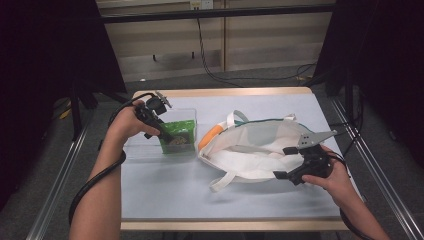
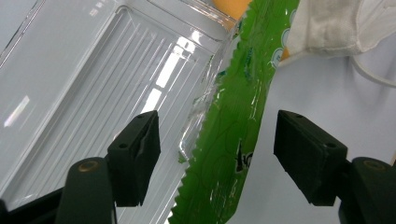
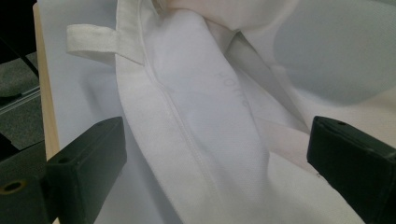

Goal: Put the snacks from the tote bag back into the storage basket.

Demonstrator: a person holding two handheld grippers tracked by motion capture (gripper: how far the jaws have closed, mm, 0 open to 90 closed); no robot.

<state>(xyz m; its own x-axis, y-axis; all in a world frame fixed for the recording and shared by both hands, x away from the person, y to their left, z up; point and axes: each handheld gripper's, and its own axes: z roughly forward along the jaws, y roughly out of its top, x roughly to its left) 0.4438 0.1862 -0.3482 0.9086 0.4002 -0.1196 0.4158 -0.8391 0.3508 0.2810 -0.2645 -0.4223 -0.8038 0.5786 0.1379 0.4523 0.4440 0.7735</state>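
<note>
Jaws of the left gripper stood spread around a green packet at the clear tray, while the right gripper straddled, wide open, the white bag's rim.

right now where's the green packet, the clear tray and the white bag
green packet [image 1: 178, 136], high view, its front face
clear tray [image 2: 93, 79], left gripper view, its ribbed floor
white bag [image 1: 260, 137], high view, its open inside
</note>
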